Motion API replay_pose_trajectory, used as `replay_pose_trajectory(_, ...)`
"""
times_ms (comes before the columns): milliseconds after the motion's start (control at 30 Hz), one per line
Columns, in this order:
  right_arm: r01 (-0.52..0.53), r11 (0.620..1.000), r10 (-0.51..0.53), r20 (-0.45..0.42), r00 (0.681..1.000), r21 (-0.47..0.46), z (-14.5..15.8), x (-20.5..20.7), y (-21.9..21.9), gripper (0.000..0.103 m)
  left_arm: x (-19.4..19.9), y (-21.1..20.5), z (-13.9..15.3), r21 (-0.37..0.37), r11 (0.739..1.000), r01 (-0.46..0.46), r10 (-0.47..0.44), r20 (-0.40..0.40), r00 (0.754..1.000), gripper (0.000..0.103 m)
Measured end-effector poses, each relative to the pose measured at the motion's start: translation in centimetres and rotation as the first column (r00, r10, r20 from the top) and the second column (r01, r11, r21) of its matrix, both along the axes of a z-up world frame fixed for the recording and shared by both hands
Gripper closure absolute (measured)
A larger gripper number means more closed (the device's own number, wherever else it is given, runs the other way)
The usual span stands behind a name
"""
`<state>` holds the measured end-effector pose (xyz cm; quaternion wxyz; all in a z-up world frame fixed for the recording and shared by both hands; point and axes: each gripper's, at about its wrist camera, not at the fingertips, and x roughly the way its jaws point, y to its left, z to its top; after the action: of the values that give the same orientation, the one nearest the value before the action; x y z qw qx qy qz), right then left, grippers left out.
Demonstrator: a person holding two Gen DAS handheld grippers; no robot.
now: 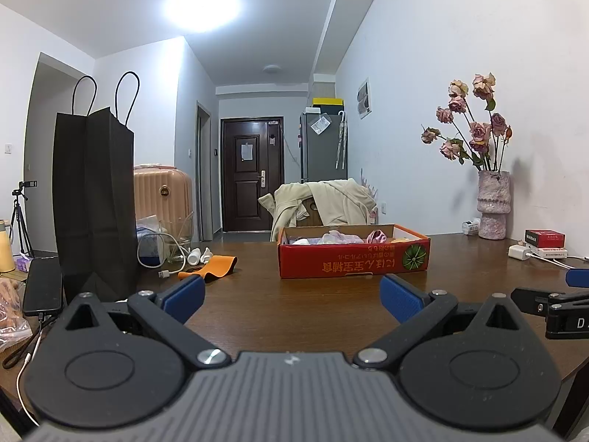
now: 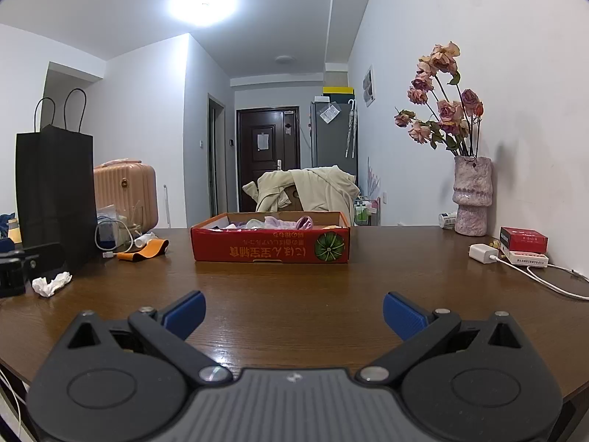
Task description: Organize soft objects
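Both grippers sit low over the brown table (image 2: 294,287), empty. The left gripper (image 1: 291,300) has its blue fingers spread wide apart, and so does the right gripper (image 2: 294,313), nothing between either pair.

The soft stuff is in the red cardboard box (image 2: 270,245), centre of the right wrist view and a bit right of centre in the left one: pale purple and pink cloth bits (image 2: 283,223) piled inside.

Left of the box lies an orange band (image 1: 213,267), beside a tall black paper bag (image 1: 94,199). A crumpled white tissue (image 2: 51,283) lies at the left edge of the right view. Vase of dried roses (image 2: 473,195) by the right wall.
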<state>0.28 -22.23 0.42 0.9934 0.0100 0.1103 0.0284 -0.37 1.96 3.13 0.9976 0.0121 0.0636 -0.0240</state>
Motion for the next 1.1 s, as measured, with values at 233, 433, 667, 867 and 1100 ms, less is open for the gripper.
replay_pose_trajectory(233, 0.004, 1.000, -0.004, -0.003, 1.000, 0.001, -0.13, 0.01, 0.08, 0.000, -0.13, -0.04, -0.13, 0.001, 1.000, 0.003, -0.003, 0.002, 1.000, 0.000)
replay_pose_trajectory(433, 0.006, 1.000, -0.006, 0.010, 1.000, -0.002, -0.11, -0.15, 0.22, 0.000, -0.15, -0.04, -0.16, 0.000, 1.000, 0.002, -0.002, 0.004, 1.000, 0.000)
replay_pose_trajectory(667, 0.002, 1.000, -0.002, 0.008, 1.000, -0.003, -0.06, -0.18, 0.28, 0.000, -0.15, -0.01, -0.17, 0.000, 1.000, 0.002, -0.002, 0.004, 1.000, 0.000)
replay_pose_trajectory(867, 0.001, 1.000, -0.001, 0.008, 1.000, -0.005, -0.10, -0.20, 0.33, 0.000, -0.08, -0.04, -0.09, 0.001, 1.000, 0.005, -0.005, 0.002, 1.000, 0.000)
replay_pose_trajectory(1100, 0.003, 1.000, -0.003, 0.007, 1.000, -0.002, -0.14, -0.20, 0.34, 0.000, -0.20, -0.12, -0.03, 0.002, 1.000, 0.006, -0.006, 0.003, 1.000, 0.000)
